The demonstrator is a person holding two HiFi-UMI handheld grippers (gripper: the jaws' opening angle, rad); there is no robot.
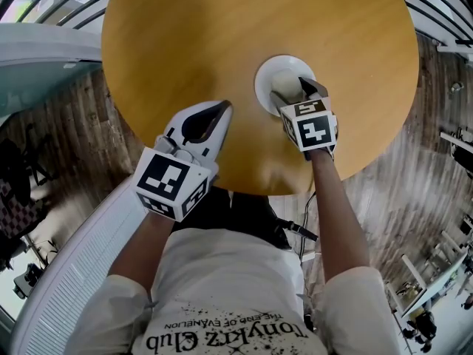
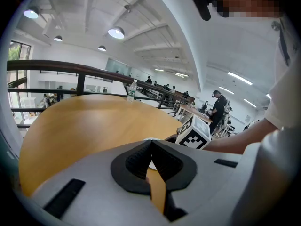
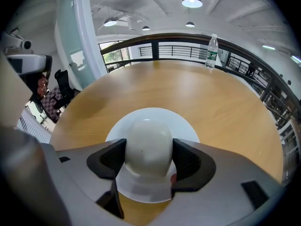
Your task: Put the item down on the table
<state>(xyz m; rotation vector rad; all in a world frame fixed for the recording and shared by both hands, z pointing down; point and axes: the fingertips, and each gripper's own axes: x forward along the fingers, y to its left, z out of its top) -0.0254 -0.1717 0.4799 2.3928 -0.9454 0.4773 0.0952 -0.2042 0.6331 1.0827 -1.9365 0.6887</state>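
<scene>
A white, glossy, dome-shaped item was held between the jaws of the right gripper, the dark pads being pressed against its two flanks at about mid-height; whether it was an upturned cup or something else could not be told. It was seen directly over a white plate at the centre of the right gripper view, and right of centre on the round wooden table in the head view. Whether its base already touched the plate could not be made out. The left gripper was kept at the lower left of the tabletop, its jaws closed tip to tip with nothing between them. A water bottle was seen at the table's far edge, in the upper right, well apart. The item was judged to be stiff, smooth and probably breakable, light enough for one gripper, yet likely to slip on its curved sides. A hold across the widest part, as seen, was judged best, with a gentle lowering before release.
</scene>
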